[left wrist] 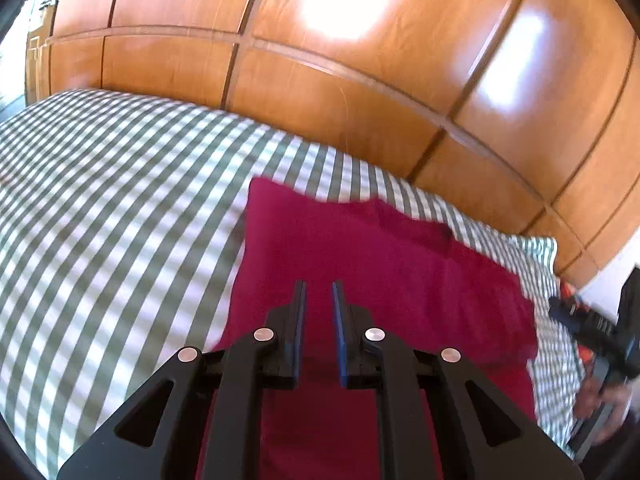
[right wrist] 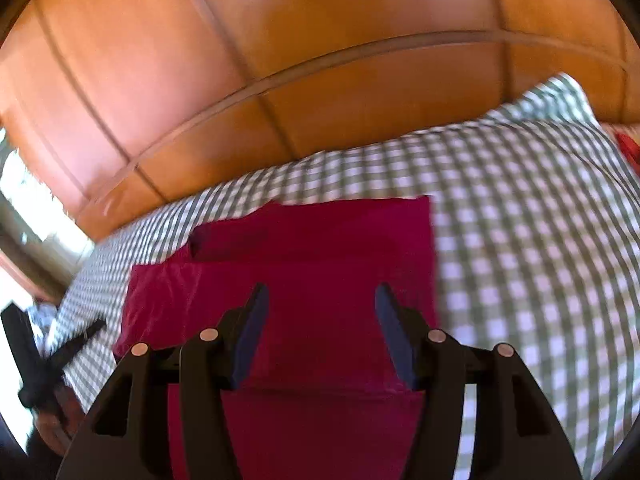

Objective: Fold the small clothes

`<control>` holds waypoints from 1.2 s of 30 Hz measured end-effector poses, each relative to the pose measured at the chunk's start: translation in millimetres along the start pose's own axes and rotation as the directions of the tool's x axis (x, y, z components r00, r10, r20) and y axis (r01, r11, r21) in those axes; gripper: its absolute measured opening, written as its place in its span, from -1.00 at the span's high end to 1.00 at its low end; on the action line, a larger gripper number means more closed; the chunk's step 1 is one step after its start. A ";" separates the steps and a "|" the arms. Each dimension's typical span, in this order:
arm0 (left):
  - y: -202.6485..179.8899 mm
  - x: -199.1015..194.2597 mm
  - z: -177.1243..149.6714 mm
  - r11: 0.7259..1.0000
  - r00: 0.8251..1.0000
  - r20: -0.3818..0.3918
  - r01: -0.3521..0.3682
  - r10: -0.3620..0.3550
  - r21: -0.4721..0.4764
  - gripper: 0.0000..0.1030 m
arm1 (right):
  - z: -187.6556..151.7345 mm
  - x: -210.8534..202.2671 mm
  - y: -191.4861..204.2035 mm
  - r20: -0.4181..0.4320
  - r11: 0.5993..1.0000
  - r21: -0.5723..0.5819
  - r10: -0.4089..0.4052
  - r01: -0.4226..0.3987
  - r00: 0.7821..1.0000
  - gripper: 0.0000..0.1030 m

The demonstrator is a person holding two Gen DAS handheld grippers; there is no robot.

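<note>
A crimson garment (left wrist: 360, 248) lies flat on the green-and-white checked bed cover (left wrist: 100, 200). In the right wrist view the garment (right wrist: 320, 240) shows a folded layer on top, with its near edge running across just under the fingers. My left gripper (left wrist: 319, 286) hovers above the cloth, jaws nearly together, with nothing between them. My right gripper (right wrist: 322, 290) is open above the folded layer, and nothing is between its blue pads. The right-hand tool (left wrist: 592, 328) shows at the bed's right edge, and the left-hand tool (right wrist: 44, 356) at the far left.
A glossy wooden wardrobe (left wrist: 320, 80) with panelled doors stands right behind the bed. Checked cover (right wrist: 520, 220) spreads wide to the garment's right, with a pillow bulge at the far right. Something red (right wrist: 630, 148) peeks past that pillow.
</note>
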State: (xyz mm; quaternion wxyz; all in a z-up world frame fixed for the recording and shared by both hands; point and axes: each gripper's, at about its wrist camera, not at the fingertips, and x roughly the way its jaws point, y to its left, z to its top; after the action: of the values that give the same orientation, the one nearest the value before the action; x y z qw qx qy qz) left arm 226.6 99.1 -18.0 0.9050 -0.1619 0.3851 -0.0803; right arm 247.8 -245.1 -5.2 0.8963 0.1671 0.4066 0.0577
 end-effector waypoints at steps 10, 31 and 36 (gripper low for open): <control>4.7 88.9 18.2 0.985 0.981 -0.095 -0.164 0.168 0.050 0.79 | -31.6 62.4 0.4 0.005 0.971 -0.117 -0.211 0.210 0.977 -0.06; -22.5 15.8 -23.4 0.960 0.975 0.054 -0.221 0.215 0.173 0.79 | -35.4 50.1 14.9 0.056 0.961 -0.153 -0.226 0.232 0.973 -0.31; -22.7 8.2 -29.1 0.957 0.973 0.073 -0.227 0.218 0.178 0.79 | -39.8 25.0 33.2 0.098 0.960 -0.185 -0.195 0.210 0.976 -0.31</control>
State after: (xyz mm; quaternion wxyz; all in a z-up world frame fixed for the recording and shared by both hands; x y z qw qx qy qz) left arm 210.7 68.9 -34.3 0.9292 -0.0346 0.3678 -0.0092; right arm 235.7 -198.0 -35.8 0.9248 0.0383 0.3786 -0.0014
